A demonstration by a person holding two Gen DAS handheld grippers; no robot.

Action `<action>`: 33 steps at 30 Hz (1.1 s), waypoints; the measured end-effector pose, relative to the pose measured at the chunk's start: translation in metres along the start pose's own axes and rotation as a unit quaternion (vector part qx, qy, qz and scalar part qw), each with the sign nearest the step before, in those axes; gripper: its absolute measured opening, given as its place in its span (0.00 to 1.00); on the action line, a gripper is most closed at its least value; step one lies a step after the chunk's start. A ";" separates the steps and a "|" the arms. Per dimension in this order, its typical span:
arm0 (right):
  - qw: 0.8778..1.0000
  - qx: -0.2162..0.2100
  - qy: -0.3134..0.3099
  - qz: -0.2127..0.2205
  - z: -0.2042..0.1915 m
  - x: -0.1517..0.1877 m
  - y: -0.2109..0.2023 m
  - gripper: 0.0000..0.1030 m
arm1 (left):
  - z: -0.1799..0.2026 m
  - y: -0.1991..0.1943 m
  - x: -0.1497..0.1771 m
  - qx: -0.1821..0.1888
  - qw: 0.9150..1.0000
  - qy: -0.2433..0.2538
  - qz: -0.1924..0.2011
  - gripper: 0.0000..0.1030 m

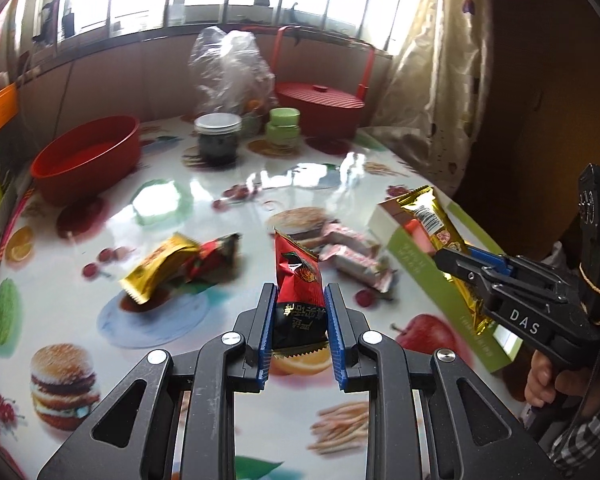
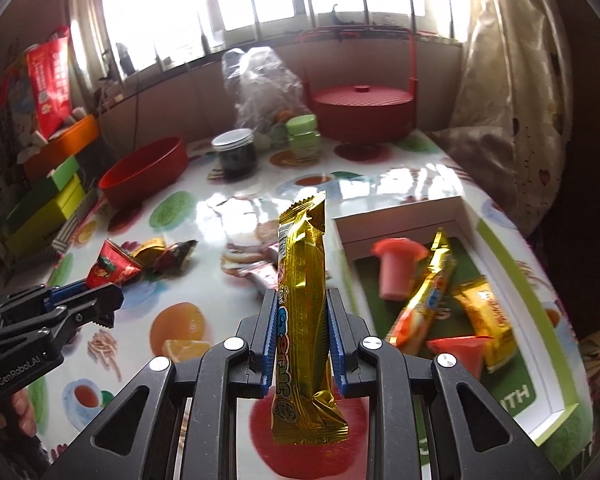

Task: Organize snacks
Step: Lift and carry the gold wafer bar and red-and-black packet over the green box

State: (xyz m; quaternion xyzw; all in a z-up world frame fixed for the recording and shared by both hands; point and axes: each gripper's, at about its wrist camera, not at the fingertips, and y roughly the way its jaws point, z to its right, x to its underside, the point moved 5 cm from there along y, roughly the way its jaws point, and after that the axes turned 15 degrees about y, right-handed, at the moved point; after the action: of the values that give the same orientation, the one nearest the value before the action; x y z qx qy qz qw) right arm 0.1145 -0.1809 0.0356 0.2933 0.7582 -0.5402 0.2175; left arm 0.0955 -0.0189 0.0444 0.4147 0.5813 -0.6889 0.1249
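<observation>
**Me:** Left wrist view, nearest first: my left gripper [image 1: 299, 300] is clamped narrow on a red-and-black snack packet [image 1: 298, 284], blue pads on both its sides, packet upright and clear of the table [image 1: 204, 196].

**Partner:** And the other hand?

**Me:** Right gripper [image 2: 300, 312] is closed on a long gold snack bar [image 2: 302, 312], standing upright between the fingers, its lower end hanging below them. In the left view the same gripper [image 1: 450, 268] sits off to the right, over the green-edged box [image 1: 428, 280].

**Partner:** What is in the box?

**Me:** Right wrist view shows the box's white wall [image 2: 400, 216], and inside it a pink mushroom-shaped piece [image 2: 396, 268], a gold-and-orange packet [image 2: 424, 296], another gold packet [image 2: 488, 320] and a red cone-shaped piece [image 2: 456, 352] (blurred, so details unsure).

**Partner:** Loose snacks left on the table?

**Me:** A gold packet [image 1: 160, 272] touching a red-and-dark one [image 1: 216, 256], left of centre; a cluster of pink-and-white packets [image 1: 348, 252] near the box.

**Partner:** Farther back?

**Me:** Red bowl [image 1: 88, 156], dark jar with a white lid [image 1: 218, 136], green jar [image 1: 284, 126], clear plastic bag [image 1: 232, 68], and a red lidded basket [image 1: 320, 100] by the window.
</observation>
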 end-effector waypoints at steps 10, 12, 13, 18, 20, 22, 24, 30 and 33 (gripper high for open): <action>1.000 0.019 0.019 0.009 0.030 -0.007 -0.012 0.21 | 0.032 0.016 -0.028 0.036 0.999 0.020 0.008 0.24; 0.999 0.025 0.022 0.011 0.036 -0.008 -0.013 0.21 | 0.037 0.019 -0.032 0.044 0.999 0.023 0.008 0.24; 0.999 0.027 0.023 0.011 0.038 -0.009 -0.014 0.21 | 0.041 0.022 -0.034 0.048 0.998 0.024 0.008 0.24; 0.998 0.042 0.035 0.014 0.055 -0.010 -0.018 0.21 | 0.054 0.032 -0.043 0.065 0.997 0.028 0.004 0.24; 0.998 0.048 0.041 0.015 0.062 -0.010 -0.019 0.21 | 0.058 0.039 -0.046 0.074 0.997 0.029 0.002 0.24; 0.997 0.053 0.045 0.014 0.070 -0.010 -0.020 0.21 | 0.062 0.045 -0.048 0.081 0.996 0.026 -0.004 0.24; 0.997 0.057 0.049 0.014 0.076 -0.010 -0.021 0.21 | 0.066 0.050 -0.050 0.085 0.996 0.027 -0.005 0.24; 0.996 0.070 0.060 0.013 0.094 -0.009 -0.023 0.21 | 0.078 0.063 -0.059 0.100 0.995 0.032 -0.006 0.24; 0.995 0.076 0.068 0.013 0.101 -0.009 -0.024 0.21 | 0.085 0.069 -0.062 0.107 0.993 0.039 -0.009 0.24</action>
State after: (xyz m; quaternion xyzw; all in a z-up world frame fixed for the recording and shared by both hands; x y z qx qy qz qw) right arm 0.1065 -0.2842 0.0252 0.3550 0.7239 -0.5722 0.1500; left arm 0.1434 -0.1350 0.0393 0.4469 0.5119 -0.7318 0.0513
